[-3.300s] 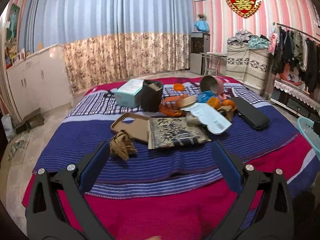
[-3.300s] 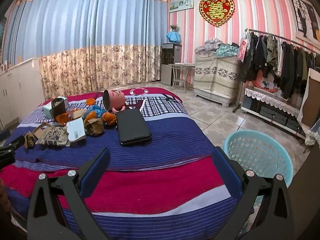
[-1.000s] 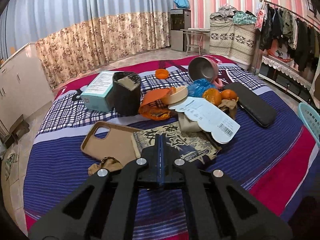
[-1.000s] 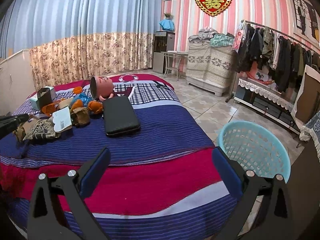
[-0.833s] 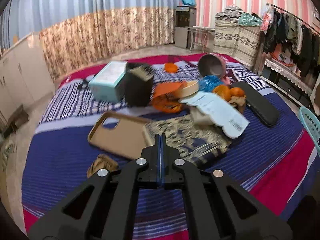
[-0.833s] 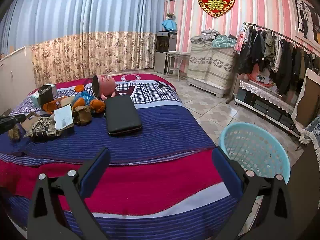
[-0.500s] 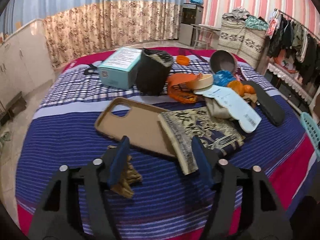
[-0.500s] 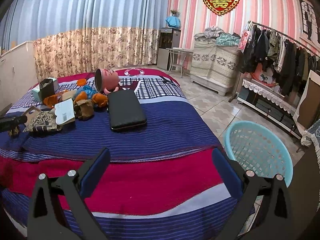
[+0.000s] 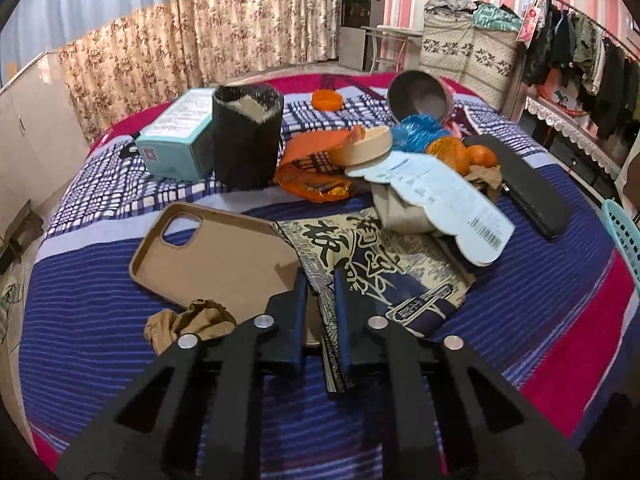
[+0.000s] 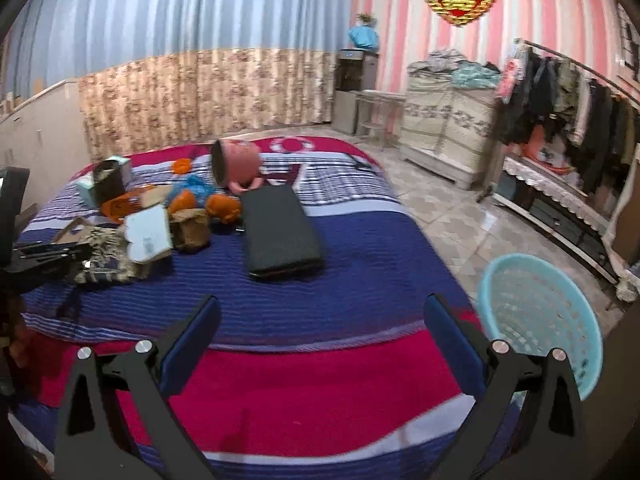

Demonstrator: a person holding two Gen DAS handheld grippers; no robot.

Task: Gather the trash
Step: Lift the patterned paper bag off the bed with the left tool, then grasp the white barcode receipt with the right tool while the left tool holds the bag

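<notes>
My left gripper (image 9: 320, 280) is low over the bed, its jaws nearly closed on the near left edge of a patterned blue-and-tan paper bag (image 9: 384, 268). A crumpled brown wrapper (image 9: 188, 322) lies just left of the fingers. A tan phone case (image 9: 216, 256) lies beside the bag. My right gripper (image 10: 322, 308) is open and empty above the bed's red foot end. The light blue basket (image 10: 540, 320) stands on the floor to its right.
Further back on the bed (image 9: 100, 320) lie a teal box (image 9: 176, 144), a black cup (image 9: 246, 144), an orange bag (image 9: 316, 168), a white label card (image 9: 444, 204), oranges (image 9: 460, 152), a black case (image 9: 528, 196) and a tipped pink bowl (image 9: 420, 92). A clothes rack (image 10: 568, 96) is right.
The left gripper was shut, opened half a second ago near the brown wrapper, and has now narrowed around the paper bag's edge. The right gripper stayed open and shifted slightly.
</notes>
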